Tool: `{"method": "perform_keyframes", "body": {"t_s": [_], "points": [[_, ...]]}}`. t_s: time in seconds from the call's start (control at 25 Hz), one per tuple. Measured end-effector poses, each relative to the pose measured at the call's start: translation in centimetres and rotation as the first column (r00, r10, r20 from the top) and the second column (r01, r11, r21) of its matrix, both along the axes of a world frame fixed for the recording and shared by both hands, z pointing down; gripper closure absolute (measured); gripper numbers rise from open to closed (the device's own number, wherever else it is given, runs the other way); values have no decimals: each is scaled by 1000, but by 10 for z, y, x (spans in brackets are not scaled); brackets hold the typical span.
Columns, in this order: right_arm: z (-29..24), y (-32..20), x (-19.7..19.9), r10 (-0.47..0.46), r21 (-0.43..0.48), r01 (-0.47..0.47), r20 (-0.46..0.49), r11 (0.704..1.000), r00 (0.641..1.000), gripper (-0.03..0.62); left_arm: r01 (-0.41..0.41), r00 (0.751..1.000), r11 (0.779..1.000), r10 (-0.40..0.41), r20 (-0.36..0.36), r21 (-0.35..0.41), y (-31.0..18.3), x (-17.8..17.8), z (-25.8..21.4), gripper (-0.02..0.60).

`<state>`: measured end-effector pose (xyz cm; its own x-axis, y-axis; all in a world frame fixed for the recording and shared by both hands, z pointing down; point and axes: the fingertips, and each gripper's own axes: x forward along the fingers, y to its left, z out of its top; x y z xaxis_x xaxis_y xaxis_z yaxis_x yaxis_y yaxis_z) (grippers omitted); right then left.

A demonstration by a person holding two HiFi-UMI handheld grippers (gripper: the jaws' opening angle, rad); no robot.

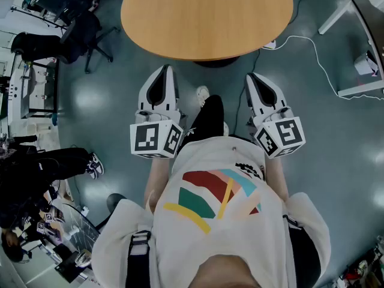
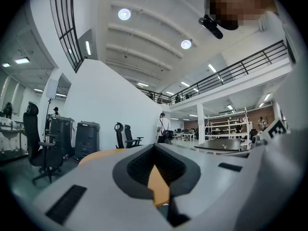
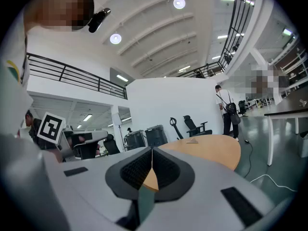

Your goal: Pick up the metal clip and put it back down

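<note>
On my right gripper the jaws are pressed together with nothing between them, and it is the same on my left gripper. I hold both level, short of the round surface, which I read as not having started yet. The clip, if that small peaked shape is it, lies on the surface well apart from both. I would have to reach in and spread one pair.

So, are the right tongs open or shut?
Shut. In the right gripper view, the right tongs have their two jaws touching at the tips, with nothing held between them.
</note>
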<state>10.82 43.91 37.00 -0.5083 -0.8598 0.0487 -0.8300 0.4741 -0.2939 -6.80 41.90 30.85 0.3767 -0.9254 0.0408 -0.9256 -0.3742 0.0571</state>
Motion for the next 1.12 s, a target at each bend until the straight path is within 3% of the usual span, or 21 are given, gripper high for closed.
{"method": "perform_keyframes", "body": {"t_s": [0.2,0.44,0.76,0.88,1.04,1.12], "points": [[0,3,19,22,17,-22,24,1000,999,579,-10,1000,1000,10,3,9,1,17,-2,538],[-8,-16,8,48,62,-50,29,997,998,579,-43,999,998,43,9,49,-19,8,-12,538],[-18,-69,9,164,154,-158,-27,975,986,579,-99,995,989,101,-10,110,-90,-6,-12,538],[-12,-82,-6,159,158,-147,-68,976,985,579,-144,989,984,147,-22,103,-114,-12,-2,538],[-37,-167,-42,85,101,-73,-122,992,989,564,-157,985,984,162,-57,79,-208,-29,-22,538],[-56,-241,-54,64,71,-55,-134,996,989,509,-155,985,986,158,-69,56,-280,-34,-35,538]]}}
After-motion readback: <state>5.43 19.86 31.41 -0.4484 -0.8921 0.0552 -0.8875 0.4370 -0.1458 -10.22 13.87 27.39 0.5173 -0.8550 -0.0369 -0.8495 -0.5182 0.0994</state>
